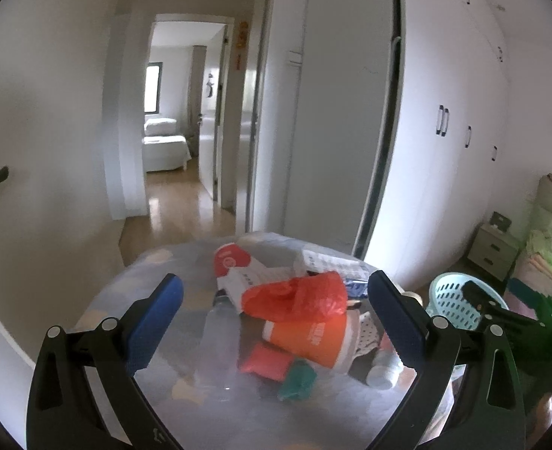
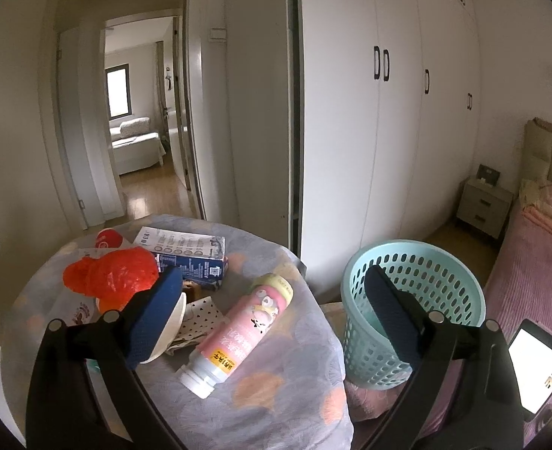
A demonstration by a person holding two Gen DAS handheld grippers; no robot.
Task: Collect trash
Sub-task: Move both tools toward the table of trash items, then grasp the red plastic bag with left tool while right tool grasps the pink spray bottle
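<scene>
Trash lies on a small table under a grey patterned cloth (image 2: 276,393). In the right wrist view I see a pink bottle (image 2: 242,333) on its side, a red plastic bag (image 2: 111,275), a blue carton (image 2: 191,264), a leaflet (image 2: 180,242) and a white bowl (image 2: 171,322). My right gripper (image 2: 272,322) is open above the bottle. A light blue basket (image 2: 426,300) stands right of the table. In the left wrist view my left gripper (image 1: 276,322) is open over the red bag (image 1: 298,296), an orange cup (image 1: 306,337) and a clear bottle (image 1: 216,333).
White wardrobe doors (image 2: 388,131) rise behind the basket. A bed with a pink cover (image 2: 531,262) and a lit tablet (image 2: 538,363) lie at the right. A nightstand (image 2: 482,206) stands in the corner. An open doorway (image 2: 141,131) leads to another room.
</scene>
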